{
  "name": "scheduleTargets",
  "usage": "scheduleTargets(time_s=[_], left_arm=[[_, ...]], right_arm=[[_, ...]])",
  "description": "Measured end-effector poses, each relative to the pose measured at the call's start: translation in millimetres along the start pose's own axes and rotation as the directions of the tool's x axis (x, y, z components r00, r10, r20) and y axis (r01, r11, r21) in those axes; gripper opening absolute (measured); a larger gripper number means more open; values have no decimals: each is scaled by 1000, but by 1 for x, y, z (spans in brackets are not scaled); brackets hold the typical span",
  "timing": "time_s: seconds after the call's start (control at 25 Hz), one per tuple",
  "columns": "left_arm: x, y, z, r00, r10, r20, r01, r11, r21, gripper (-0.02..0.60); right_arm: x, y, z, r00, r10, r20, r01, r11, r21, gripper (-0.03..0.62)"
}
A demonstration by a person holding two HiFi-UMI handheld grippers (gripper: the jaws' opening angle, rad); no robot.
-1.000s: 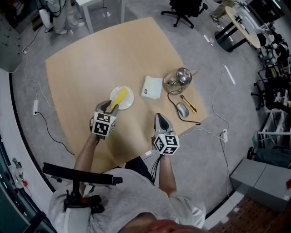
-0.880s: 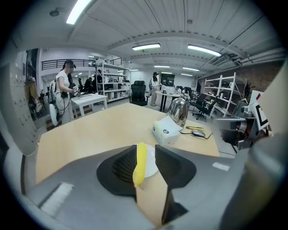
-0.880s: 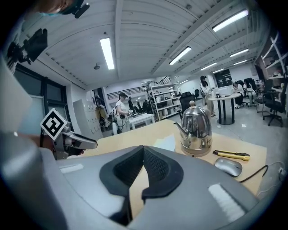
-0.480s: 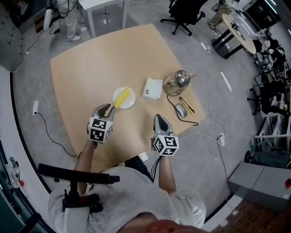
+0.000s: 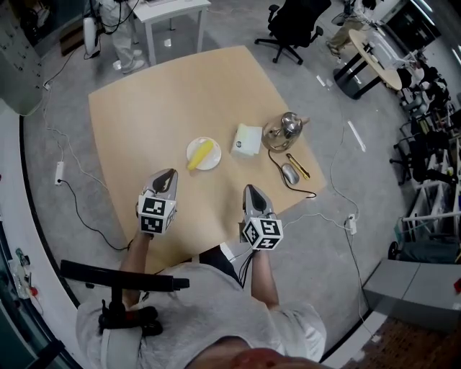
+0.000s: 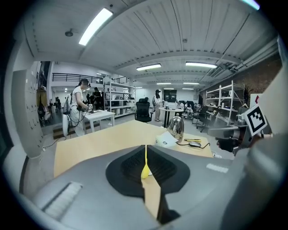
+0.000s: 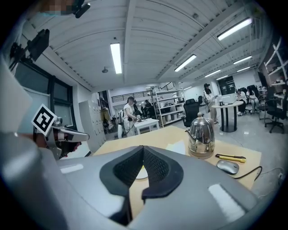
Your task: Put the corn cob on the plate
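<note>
The yellow corn cob (image 5: 202, 153) lies on the small white plate (image 5: 215, 161) in the middle of the wooden table (image 5: 166, 101). My left gripper (image 5: 169, 174) hangs short of the plate, nearer to me and apart from it. Its jaws have just been closing and now stand shut with nothing between them. In the left gripper view a sliver of the corn cob (image 6: 145, 170) shows through the slit of the left gripper (image 6: 146, 146). My right gripper (image 5: 251, 189) is shut and empty near the table's front edge, and the right gripper view shows the right gripper (image 7: 143, 147) with its pads together.
Right of the plate lie a white napkin (image 5: 246, 140), a steel kettle (image 5: 287, 127), a grey mouse (image 5: 290, 173) with its cable, and a yellow utility knife (image 5: 298, 166). A black office chair (image 5: 294, 20) stands beyond the table. A person (image 6: 78, 108) works at a far white table.
My left gripper let go of the corn cob, drew back from the plate toward me, and its jaws closed. The corn stays on the plate. The right gripper also pulled back slightly.
</note>
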State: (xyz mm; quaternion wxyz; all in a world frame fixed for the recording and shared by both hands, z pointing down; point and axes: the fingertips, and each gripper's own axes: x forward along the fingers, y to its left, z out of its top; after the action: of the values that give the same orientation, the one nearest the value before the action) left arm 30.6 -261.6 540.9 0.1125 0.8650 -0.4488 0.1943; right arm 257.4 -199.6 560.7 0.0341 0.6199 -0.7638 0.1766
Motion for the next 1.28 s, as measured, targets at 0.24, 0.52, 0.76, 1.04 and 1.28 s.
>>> scheduleTargets(time_s=[0.24, 0.52, 0.76, 1.04, 1.28], left_arm=[[-36, 2, -5, 999, 4, 52, -4, 1000, -3, 20], [-75, 9, -9, 995, -9, 103, 11, 1000, -19, 20], [-107, 12, -10, 993, -31, 118, 32, 999, -9, 19], [-131, 14, -27, 989, -14, 146, 19, 999, -32, 18], [-134, 19, -30, 987, 9, 160, 0, 999, -52, 18]], right_arm=[[-18, 23, 0, 1000, -8, 25, 9, 1000, -10, 6], [-37, 57, 3, 999, -4, 45, 5, 999, -38, 6], [-56, 81, 6, 998, -12, 65, 14, 999, -42, 6], [-67, 85, -1, 997, -28, 76, 31, 999, -37, 6], [-76, 83, -2, 994, -42, 97, 46, 998, -39, 6]])
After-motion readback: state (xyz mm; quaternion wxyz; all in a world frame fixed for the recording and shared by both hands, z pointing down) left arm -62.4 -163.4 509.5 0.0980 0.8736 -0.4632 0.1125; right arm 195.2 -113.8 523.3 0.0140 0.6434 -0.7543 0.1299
